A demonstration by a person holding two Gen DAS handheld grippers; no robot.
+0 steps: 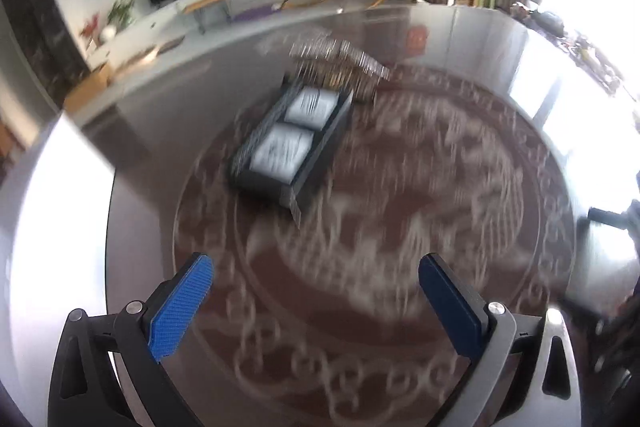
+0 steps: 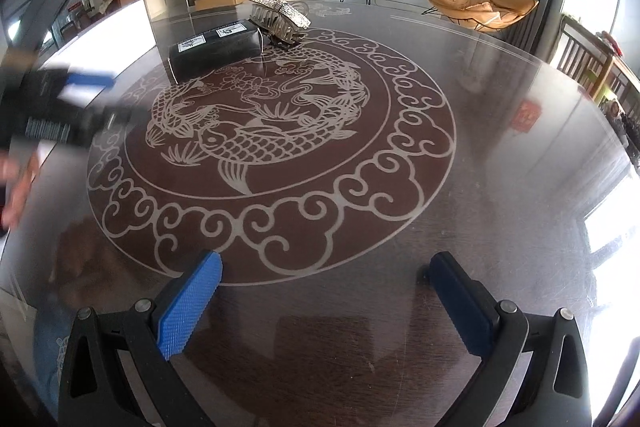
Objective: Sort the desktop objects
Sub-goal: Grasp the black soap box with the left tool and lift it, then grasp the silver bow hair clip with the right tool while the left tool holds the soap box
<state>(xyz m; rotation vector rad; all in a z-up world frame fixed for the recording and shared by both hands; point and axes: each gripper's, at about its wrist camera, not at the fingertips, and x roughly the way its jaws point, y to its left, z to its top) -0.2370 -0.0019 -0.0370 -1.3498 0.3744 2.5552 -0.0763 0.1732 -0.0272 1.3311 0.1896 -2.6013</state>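
I had both the left gripper (image 1: 316, 267) and right gripper (image 2: 326, 265) hovering, fingers apart, black box (image 2: 216, 47) near the surface's (image 2: 500, 147) far edge.

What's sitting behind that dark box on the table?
Behind the dark box stands a silvery metal ornament, close against its far end. The box hides the ornament's base, so contact is unclear.

Bare table (image 2: 460, 131) ahead; only the black box (image 2: 216, 47) and metal ornament (image 2: 280, 15), side by side, far off.

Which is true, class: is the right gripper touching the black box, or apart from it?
Apart. The right wrist view shows the right gripper open over bare table, with the black box far beyond.
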